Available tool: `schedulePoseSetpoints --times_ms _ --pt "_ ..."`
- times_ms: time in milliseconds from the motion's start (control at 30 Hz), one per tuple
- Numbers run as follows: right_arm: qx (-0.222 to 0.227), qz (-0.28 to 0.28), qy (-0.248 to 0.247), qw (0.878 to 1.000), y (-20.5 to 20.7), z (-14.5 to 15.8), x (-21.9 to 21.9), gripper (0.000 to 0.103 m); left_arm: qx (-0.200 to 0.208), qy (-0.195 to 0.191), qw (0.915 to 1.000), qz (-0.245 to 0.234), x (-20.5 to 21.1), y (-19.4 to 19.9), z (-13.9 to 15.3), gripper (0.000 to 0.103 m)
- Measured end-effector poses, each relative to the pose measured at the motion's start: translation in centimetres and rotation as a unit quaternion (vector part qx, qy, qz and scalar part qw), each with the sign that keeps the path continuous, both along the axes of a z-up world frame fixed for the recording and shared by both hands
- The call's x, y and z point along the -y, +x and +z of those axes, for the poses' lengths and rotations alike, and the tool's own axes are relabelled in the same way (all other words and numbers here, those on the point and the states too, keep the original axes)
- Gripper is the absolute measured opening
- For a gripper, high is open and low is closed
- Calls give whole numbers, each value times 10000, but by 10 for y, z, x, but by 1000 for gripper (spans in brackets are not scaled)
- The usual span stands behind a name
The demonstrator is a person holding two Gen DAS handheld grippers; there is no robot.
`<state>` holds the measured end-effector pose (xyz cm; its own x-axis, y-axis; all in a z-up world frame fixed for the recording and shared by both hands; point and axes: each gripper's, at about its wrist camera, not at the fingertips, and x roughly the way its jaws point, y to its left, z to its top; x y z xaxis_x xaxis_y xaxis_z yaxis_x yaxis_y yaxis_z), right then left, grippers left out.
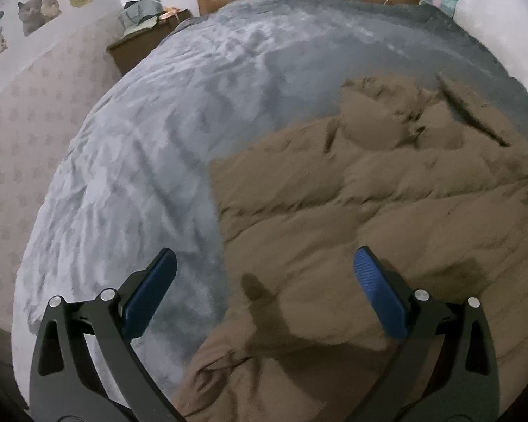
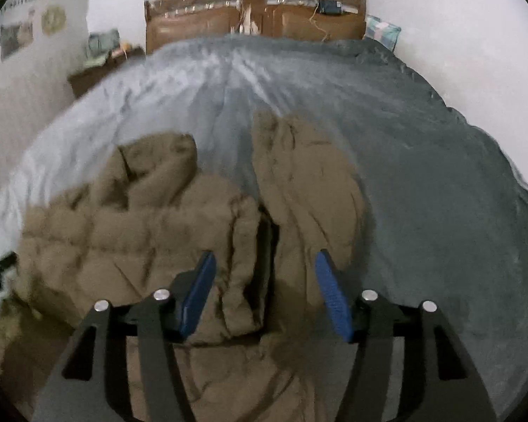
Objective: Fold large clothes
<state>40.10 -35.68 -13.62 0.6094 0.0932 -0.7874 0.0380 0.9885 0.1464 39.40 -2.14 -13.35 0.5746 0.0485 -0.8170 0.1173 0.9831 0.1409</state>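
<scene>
A large brown puffy jacket (image 1: pixel 369 211) lies crumpled on a grey-blue bed blanket (image 1: pixel 151 140). In the left wrist view it fills the right and lower part. My left gripper (image 1: pixel 264 267) is open and empty, hovering over the jacket's left edge. In the right wrist view the jacket (image 2: pixel 140 232) lies at the centre and left, with one sleeve (image 2: pixel 309 176) stretched away toward the headboard. My right gripper (image 2: pixel 265 267) is open and empty, above the gap between body and sleeve.
A wooden headboard (image 2: pixel 257 17) stands at the far end of the bed. A nightstand (image 1: pixel 140 42) with items is at the far left, beside a wall with cat stickers (image 1: pixel 35 10). A pillow (image 2: pixel 383 33) lies at the far right corner.
</scene>
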Motion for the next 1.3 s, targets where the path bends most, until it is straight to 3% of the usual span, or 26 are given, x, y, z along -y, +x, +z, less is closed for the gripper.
schedulePoseSetpoints --times_ms 67,167,233,267,467,633,1300 --pt "24 56 -5 10000 4 -4 -8 57 -48 -100 9999 -62 12 8 0 98" --pt "-121 405 -234 9988 12 -22 -33 29 -173 62 9998 -126 29 21 -13 73" --pt "-268 579 -518 9966 15 -36 -43 19 -459 136 9988 -141 36 31 -31 51" --pt "-402 690 -677 9945 17 -48 -53 14 -579 156 9981 -128 36 35 -38 50" --pt "-1007 876 -966 9863 20 -86 -64 14 -955 304 9949 -126 33 46 -69 50" --pt "-1212 948 -1093 9820 23 -106 -70 14 -1083 376 9932 -188 39 54 -83 50" --pt "-1262 887 -843 9844 38 -109 -61 14 -1056 457 9932 -199 59 60 -97 50"
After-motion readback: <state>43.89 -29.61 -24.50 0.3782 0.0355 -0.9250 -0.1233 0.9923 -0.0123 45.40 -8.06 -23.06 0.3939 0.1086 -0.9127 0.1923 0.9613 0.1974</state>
